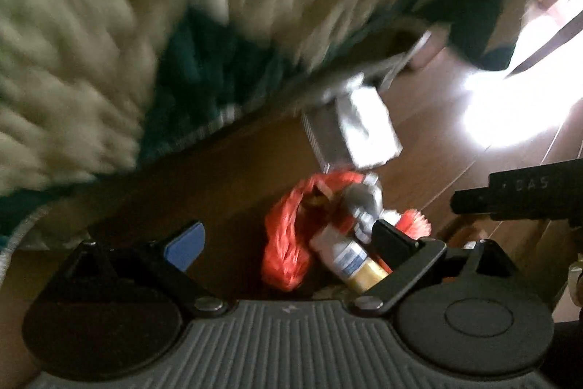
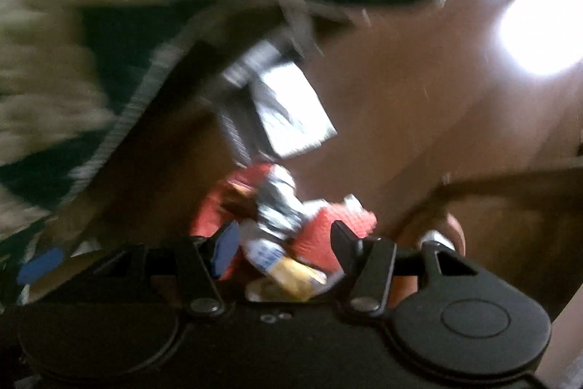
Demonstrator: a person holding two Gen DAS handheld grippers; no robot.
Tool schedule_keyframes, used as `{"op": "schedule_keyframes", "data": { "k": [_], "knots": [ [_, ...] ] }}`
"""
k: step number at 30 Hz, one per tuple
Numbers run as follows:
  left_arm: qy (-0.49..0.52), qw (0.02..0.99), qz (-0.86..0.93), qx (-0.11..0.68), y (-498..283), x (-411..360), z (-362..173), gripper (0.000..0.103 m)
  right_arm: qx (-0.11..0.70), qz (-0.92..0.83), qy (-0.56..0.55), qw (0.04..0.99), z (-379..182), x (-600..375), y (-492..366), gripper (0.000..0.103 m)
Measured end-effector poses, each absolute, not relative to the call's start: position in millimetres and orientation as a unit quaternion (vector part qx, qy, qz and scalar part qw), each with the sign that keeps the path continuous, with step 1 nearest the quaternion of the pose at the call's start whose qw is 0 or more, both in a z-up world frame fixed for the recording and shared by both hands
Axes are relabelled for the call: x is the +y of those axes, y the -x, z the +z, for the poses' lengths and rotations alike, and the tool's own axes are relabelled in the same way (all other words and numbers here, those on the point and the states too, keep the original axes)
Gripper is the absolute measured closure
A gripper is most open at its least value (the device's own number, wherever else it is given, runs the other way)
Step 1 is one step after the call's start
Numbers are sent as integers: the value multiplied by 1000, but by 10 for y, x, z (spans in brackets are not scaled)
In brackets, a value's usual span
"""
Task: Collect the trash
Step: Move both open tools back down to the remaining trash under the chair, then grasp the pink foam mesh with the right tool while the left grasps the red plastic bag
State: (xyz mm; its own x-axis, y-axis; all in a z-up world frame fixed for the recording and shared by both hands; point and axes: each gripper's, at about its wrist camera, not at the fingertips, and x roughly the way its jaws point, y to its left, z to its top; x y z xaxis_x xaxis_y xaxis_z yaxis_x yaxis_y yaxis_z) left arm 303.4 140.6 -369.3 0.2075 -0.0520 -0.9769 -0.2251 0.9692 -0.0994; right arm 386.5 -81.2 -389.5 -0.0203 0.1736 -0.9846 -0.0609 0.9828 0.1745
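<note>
A pile of trash lies on the wooden floor [image 1: 437,119]: an orange plastic bag [image 1: 284,257], a small bottle [image 1: 349,257] with a white-blue label and yellow contents, a crumpled silver wrapper [image 1: 364,203] and a white-grey box [image 1: 360,133]. My left gripper [image 1: 288,239] hangs open just above the bag, pointing down. In the blurred right wrist view, my right gripper [image 2: 284,243] is open over the same bottle [image 2: 277,261], orange bag [image 2: 328,236], wrapper [image 2: 280,203] and box [image 2: 291,115]. Whether its pads touch anything is hidden by blur.
A shaggy cream and dark green rug [image 1: 91,42] borders the pile on the left and far side. Bright window glare [image 1: 521,104] falls on the floor to the right. A black part of the right gripper's body [image 1: 517,192] shows at the right edge.
</note>
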Motion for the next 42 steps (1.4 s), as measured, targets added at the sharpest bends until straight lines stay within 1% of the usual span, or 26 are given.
{"op": "schedule_keyframes", "data": {
  "k": [4,9,11,15,17,19,22,23,24,25,26,28,30,32,34,36,42],
  "knots": [
    [124,729,59,670,-3083,1439,-4250,5,747,50,-60,661,-4505,-891,-3841,48],
    [118,703,53,700,-3130,1437,-4786,5,778,41,-78,622,-5053,-842,-3836,48],
    [116,697,47,706,-3134,1430,-4932,7,784,45,-77,614,-5204,-793,-3840,49],
    [114,686,42,718,-3169,1427,-5181,14,794,50,-65,602,-5433,-689,-3835,50],
    [115,679,43,724,-3184,1439,-5294,21,799,48,-59,597,-5530,-672,-3814,51],
    [122,672,39,729,-3192,1455,-5379,30,801,37,-58,595,-5591,-676,-3801,51],
    [134,666,35,733,-3197,1481,-5455,46,801,38,-56,595,-5633,-670,-3788,52],
    [141,665,33,733,-3196,1492,-5467,47,801,39,-53,595,-5640,-668,-3784,54],
    [150,664,31,731,-3192,1513,-5476,50,801,41,-53,594,-5650,-668,-3778,56],
    [157,664,30,730,-3188,1523,-5477,56,802,39,-52,594,-5657,-670,-3771,67],
    [164,665,28,729,-3184,1536,-5469,60,803,38,-52,593,-5657,-685,-3762,78],
    [170,667,26,725,-3185,1564,-5455,74,804,41,-49,591,-5656,-669,-3751,85],
    [174,668,26,723,-3182,1588,-5412,81,801,43,-40,595,-5613,-642,-3750,91],
    [179,669,27,721,-3177,1612,-5359,85,797,46,-30,601,-5529,-614,-3723,98],
    [186,668,34,720,-3173,1634,-5287,89,790,44,-14,611,-5417,-587,-3687,99],
    [193,671,36,715,-3158,1637,-5178,91,785,41,-11,618,-5279,-596,-3681,100],
    [186,686,53,701,-3125,1579,-4713,93,756,52,-12,652,-4706,-600,-3662,100]
  ]
}}
